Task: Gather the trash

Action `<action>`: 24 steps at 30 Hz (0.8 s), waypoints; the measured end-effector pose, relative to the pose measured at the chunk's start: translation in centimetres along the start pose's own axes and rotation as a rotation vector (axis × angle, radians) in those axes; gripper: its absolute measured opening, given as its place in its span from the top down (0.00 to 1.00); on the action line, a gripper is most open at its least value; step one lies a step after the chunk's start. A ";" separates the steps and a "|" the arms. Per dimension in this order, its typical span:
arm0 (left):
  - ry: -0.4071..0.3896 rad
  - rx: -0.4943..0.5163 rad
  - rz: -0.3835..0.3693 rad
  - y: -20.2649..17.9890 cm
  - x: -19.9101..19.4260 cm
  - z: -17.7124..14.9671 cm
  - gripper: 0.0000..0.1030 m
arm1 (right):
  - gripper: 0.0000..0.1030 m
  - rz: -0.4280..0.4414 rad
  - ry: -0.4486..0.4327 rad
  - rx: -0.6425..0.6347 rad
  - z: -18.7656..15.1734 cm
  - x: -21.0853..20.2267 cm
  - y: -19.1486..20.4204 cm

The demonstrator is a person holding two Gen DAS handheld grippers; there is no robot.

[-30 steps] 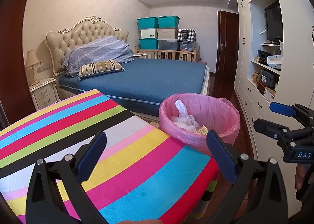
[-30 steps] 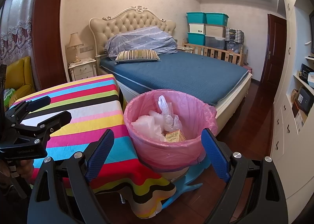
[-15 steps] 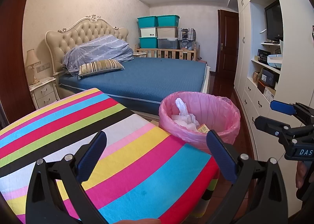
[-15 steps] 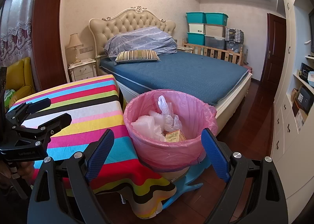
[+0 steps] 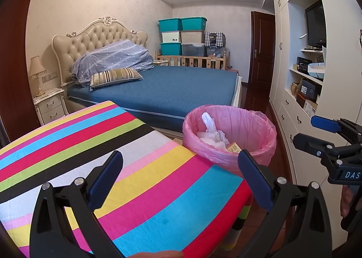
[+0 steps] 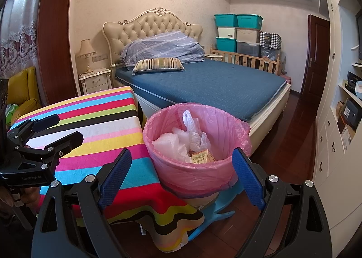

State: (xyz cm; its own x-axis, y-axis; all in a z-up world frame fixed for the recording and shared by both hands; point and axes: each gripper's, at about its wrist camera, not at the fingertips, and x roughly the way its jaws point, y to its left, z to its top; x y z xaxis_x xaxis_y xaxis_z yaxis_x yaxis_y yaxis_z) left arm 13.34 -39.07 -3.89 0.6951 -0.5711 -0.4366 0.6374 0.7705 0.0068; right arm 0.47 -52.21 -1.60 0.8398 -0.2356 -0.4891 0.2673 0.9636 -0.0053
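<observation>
Both grippers are held wide apart, with nothing between the pads. The left gripper (image 5: pixel 181 176) is seen over the striped table (image 5: pixel 140 181). The right gripper (image 6: pixel 182 172) is pointed at the bin (image 6: pixel 194 167), beside the table. White bags (image 6: pixel 181 142) and a yellow packet (image 6: pixel 202 156) are seen inside the bin.

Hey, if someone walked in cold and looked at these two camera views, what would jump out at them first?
Probably the striped tablecloth, bright bands of colour filling the near left, and the pink-lined trash bin just off its right corner, already holding white plastic bags and a small yellow packet. Behind both is the blue bed with its tufted headboard. Both tools, left and right, hang open and empty in the foreground.
</observation>
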 end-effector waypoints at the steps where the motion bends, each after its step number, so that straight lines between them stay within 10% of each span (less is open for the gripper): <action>1: 0.001 0.000 -0.001 0.0 0.0 0.0 0.04 | 0.17 0.000 0.000 0.000 0.0 0.1 0.1; 24: 0.010 0.014 -0.025 0.8 -0.5 -0.9 0.04 | 0.17 0.008 0.020 0.005 -0.2 1.0 1.2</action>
State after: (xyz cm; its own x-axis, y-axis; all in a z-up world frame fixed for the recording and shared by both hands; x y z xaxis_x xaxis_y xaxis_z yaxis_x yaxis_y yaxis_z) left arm 13.16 -37.93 -4.50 0.6760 -0.5871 -0.4453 0.6590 0.7521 0.0088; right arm 1.54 -51.31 -2.25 0.8322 -0.2257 -0.5065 0.2632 0.9647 0.0026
